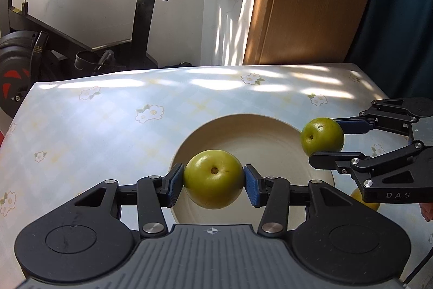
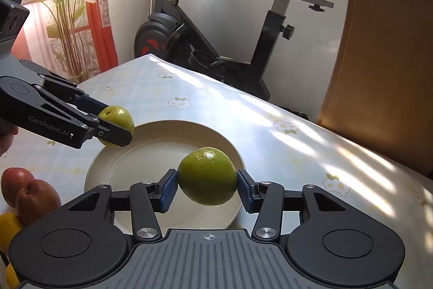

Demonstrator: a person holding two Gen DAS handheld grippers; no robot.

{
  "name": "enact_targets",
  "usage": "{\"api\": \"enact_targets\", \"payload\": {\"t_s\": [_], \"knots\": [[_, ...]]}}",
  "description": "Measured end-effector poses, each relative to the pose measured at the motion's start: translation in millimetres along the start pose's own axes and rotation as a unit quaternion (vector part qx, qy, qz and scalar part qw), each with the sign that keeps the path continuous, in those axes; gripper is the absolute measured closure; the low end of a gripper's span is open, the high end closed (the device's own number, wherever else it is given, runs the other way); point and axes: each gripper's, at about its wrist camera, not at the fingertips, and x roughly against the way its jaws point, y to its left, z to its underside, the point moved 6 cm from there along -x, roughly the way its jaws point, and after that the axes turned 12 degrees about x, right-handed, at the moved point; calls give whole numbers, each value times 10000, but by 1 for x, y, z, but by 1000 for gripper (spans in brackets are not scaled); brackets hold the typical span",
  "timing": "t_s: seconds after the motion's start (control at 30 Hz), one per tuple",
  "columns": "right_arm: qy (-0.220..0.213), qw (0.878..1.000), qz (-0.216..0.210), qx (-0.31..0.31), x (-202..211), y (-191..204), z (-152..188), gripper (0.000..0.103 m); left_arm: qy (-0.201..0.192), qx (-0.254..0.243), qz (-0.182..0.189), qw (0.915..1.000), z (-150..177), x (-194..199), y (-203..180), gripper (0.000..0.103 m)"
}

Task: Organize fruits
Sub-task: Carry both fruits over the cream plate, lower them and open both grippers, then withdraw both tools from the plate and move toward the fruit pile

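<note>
Left wrist view showed the left gripper [image 1: 213, 179] closed partway on a green fruit [image 1: 213, 178], its blue pads [image 1: 176, 184] pressed against the fruit's two sides and the stem dimple facing the camera. That fruit hung clear above the near part of a cream plate [image 1: 243, 132], which sat on a table [image 1: 108, 126] covered with a pale checked cloth printed with white flowers. Off to the right, the right gripper [image 1: 326, 136] reached in from the side, clamped on a second green fruit [image 1: 322, 137] above the plate's right rim. Right wrist view gave the same grip from behind: the second green fruit sat squeezed between the blue pads, raised over the plate's near half. At the lower left edge of that view lay two red apples [image 2: 27, 191] and a yellow fruit [image 2: 8, 229] on the table beside the plate. An exercise bike [image 2: 216, 45] stood behind the table against a white wall.
</note>
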Motion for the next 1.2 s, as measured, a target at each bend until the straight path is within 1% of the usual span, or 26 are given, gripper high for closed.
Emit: {"api": "enact_targets", "payload": {"t_s": [0.2, 0.3, 0.53, 0.67, 0.77, 0.9, 0.97, 1.03, 1.1, 1.2], "knots": [[219, 9995, -67, 225, -44, 3, -6, 59, 294, -24, -61, 9995, -3, -31, 12, 53], [263, 9993, -54, 274, -53, 4, -4, 59, 310, 1, 13, 9995, -3, -35, 12, 53], [294, 9992, -49, 261, -62, 1, 0, 59, 299, -86, 39, 9995, 2, -43, 13, 53], [323, 9990, -75, 288, -65, 3, 3, 59, 302, -94, 85, 9995, 4, -42, 14, 52], [311, 9993, -110, 189, -64, 2, 4, 59, 312, -81, 128, 9994, 6, -41, 16, 52], [293, 9994, -139, 120, -62, 1, 4, 56, 313, -20, 177, 9994, 4, -42, 18, 52], [285, 9994, -147, 118, -60, 1, 4, 52, 326, 82, 234, 9992, 3, -41, 20, 48], [271, 9995, -142, 122, -57, 1, 3, 49, 346, 232, 346, 9985, 2, -39, 22, 40], [244, 9996, -113, 130, -52, 1, 1, 48, 344, 307, 378, 9982, 2, -36, 22, 38], [199, 9997, -55, 138, -43, 0, 1, 48, 336, 391, 383, 9979, 3, -32, 23, 38]]}}
